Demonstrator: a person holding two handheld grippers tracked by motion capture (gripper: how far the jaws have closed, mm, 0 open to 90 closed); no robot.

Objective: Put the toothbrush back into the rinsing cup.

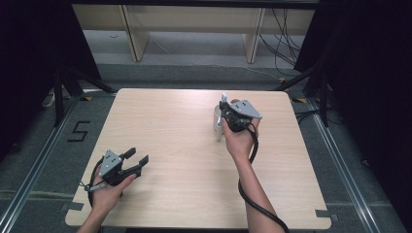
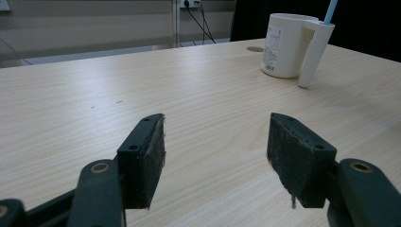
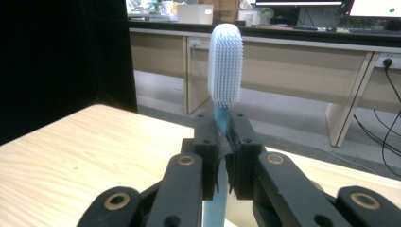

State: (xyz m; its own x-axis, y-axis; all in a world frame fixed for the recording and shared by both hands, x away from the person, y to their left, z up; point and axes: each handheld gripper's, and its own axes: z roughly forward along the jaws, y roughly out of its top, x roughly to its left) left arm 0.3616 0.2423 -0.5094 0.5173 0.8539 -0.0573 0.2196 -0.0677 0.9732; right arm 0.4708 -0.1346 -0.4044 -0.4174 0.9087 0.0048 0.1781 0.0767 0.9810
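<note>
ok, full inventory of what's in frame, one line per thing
table: 1, light wood, centre.
cup: 1, white with side handle, far right part of table.
toothbrush: 1, white bristle head on blue handle, upright, clamped in the right tool at the cup.
shelving: pale wood, beyond the table.
floor cables: several, black, far right.
left tool: black, open, near left of table.
right tool: black, shut on toothbrush.
</note>
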